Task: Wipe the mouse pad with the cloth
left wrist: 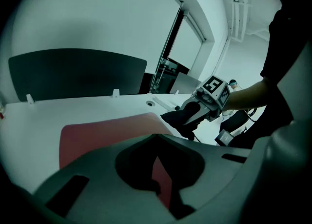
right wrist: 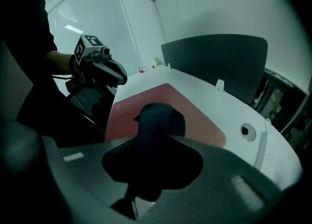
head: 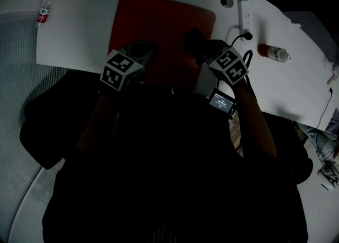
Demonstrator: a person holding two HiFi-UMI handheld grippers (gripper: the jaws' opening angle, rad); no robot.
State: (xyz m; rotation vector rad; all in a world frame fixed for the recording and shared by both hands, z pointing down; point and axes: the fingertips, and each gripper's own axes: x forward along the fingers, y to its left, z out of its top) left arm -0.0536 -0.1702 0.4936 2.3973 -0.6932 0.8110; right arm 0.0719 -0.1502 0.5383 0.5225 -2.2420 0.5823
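1. Head view: a red mouse pad [head: 159,19] lies flat on a white desk [head: 74,30]. The two hand-held tools are poised over its near edge.
2. Right gripper [head: 205,51]: the jaws are clamped on a dark cloth [head: 194,39], which bunches out beyond the tips. The wad sits over the near right part of the pad, close to its right edge. No view shows whether it presses on the pad or hangs just above it.
3. Left gripper [head: 143,52]: the jaws are drawn together with nothing between them. In the left gripper view only a sliver of red pad shows through the slit. The tool angles down over the near left part of the pad, apart from the cloth.
4. Progress, as a judgement: the cloth is in hand and has been brought to the pad, so the fetching step is done. The pad shows no streak, damp band or cleaned patch, so the amount wiped cannot be read. The wiping looks to be at or near its start.
5. Left to do, as a judgement: press the cloth flat and sweep it over the far half and the left side. The empty left gripper is well placed to pin the near edge so the pad does not slide.
6. A power strip [head: 243,11] and a bottle [head: 273,52] lie on the desk to the right of the pad.
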